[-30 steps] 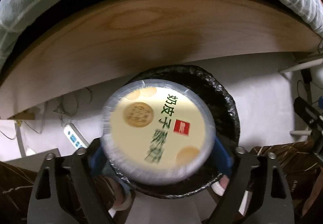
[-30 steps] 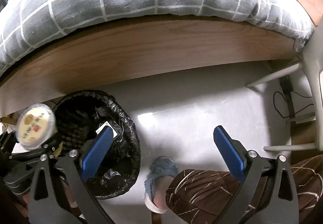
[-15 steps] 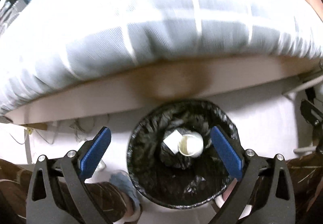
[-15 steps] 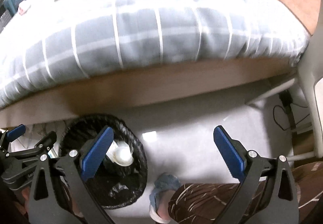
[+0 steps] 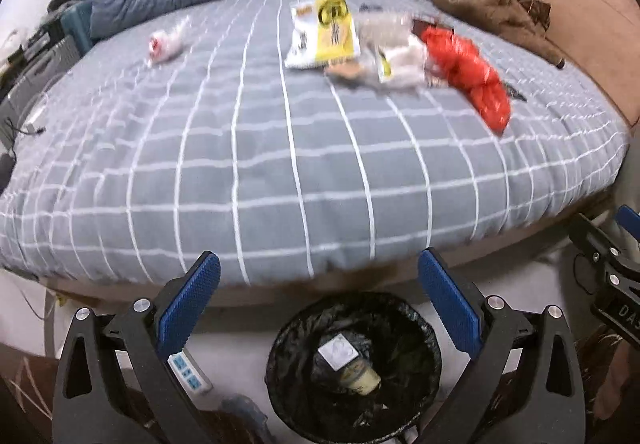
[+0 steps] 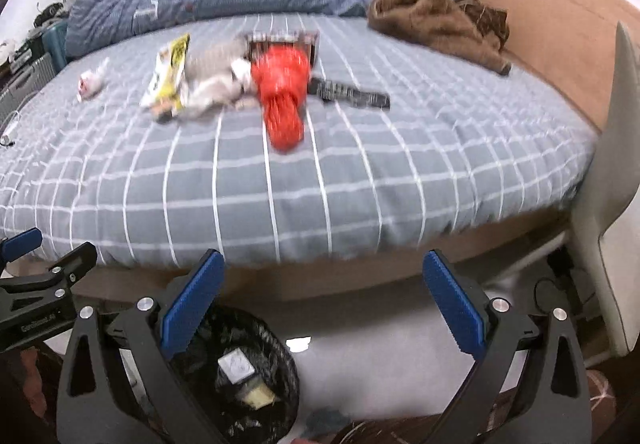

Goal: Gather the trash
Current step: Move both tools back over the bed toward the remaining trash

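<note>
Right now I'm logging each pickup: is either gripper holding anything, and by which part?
Nothing is held. The left gripper and right gripper both stand open and empty above the trash bin.

Grey checked bed (image 5: 304,163), pale floor (image 6: 380,364)

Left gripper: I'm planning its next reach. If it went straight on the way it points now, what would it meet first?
Probably the near edge of the bed. The left gripper is open with nothing between its fingers, and the bin lies below that line. The litter sits much farther back. Depth is hard to judge in this fisheye view.
</note>
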The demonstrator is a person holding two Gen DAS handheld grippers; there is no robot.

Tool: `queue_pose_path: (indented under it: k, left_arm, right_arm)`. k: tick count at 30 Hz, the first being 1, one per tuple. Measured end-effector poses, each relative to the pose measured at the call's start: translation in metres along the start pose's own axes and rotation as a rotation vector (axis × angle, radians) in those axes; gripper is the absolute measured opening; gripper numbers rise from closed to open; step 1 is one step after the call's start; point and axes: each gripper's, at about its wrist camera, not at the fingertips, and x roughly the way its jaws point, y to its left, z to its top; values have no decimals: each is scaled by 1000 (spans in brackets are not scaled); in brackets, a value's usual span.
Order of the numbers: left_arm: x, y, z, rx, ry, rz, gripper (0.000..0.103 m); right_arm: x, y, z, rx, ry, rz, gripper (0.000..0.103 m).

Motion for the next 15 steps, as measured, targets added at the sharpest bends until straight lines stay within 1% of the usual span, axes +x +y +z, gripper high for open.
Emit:
queue_pose_path:
  k: [2, 5, 11, 15]
  left_arm:
    - [-5, 4, 6, -16, -16, 9, 97]
    - [-8, 9, 16, -38, -23, 2, 97]
    - [-9, 15, 30, -38, -30, -16, 97]
    - [-7, 18, 54, -47, -51, -17, 97]
  right_arm:
    - [-7, 1, 6, -1, -22, 6, 96]
    - [-14, 2, 14, -2, -48, 35, 96]
    - [-20, 13, 31, -6, -63, 90, 96]
    - [-21, 23, 52, -28, -83, 95, 96]
